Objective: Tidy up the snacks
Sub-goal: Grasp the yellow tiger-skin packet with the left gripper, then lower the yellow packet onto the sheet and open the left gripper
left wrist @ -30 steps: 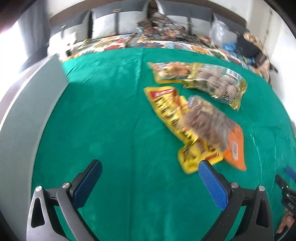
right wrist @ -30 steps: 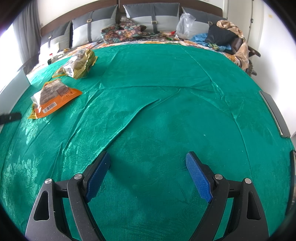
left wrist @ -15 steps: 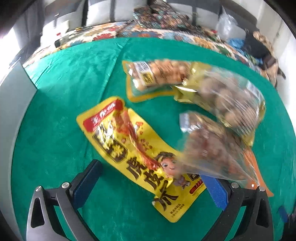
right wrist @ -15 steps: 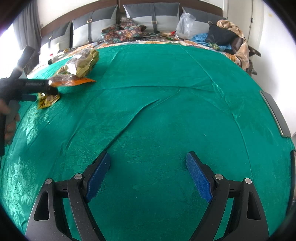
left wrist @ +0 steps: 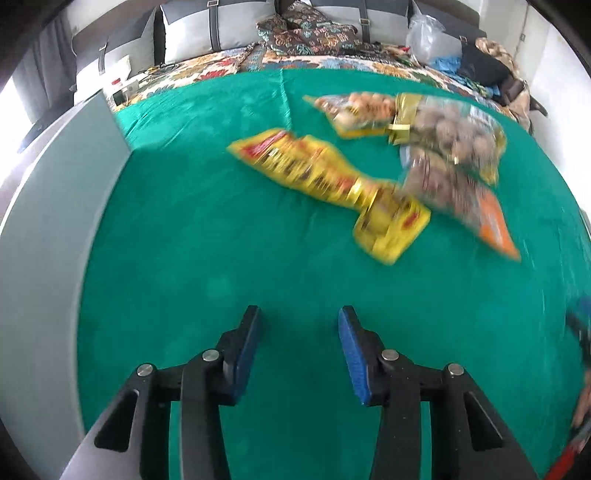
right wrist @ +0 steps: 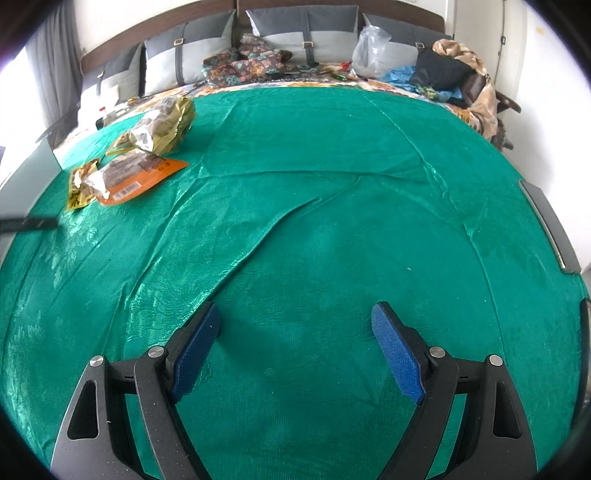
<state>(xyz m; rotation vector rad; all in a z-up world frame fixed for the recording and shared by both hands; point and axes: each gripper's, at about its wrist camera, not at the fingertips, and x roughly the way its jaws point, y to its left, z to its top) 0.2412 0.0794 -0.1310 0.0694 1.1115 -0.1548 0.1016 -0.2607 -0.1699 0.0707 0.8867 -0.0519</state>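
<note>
Several snack packets lie on a green cloth (left wrist: 221,240). In the left wrist view a long yellow packet (left wrist: 325,184) lies in the middle, an orange-and-clear packet (left wrist: 465,199) overlaps its right end, a gold bag of round snacks (left wrist: 454,136) and a clear peanut packet (left wrist: 354,110) lie behind. My left gripper (left wrist: 299,317) is empty, its jaws partly closed, well short of the packets. My right gripper (right wrist: 295,317) is open and empty over bare cloth. The orange packet (right wrist: 136,175) and gold bag (right wrist: 162,125) show far left in the right wrist view.
A grey panel (left wrist: 48,229) stands along the cloth's left edge. Pillows (right wrist: 303,26), patterned bedding (right wrist: 251,66), a plastic bag (right wrist: 369,48) and piled clothes (right wrist: 443,74) lie behind the cloth. The left gripper's finger (right wrist: 29,223) shows at the far left.
My left gripper went forward close over the packets, then pulled back, and its jaws narrowed. The orange packet shifted slightly. My right gripper has not moved.
</note>
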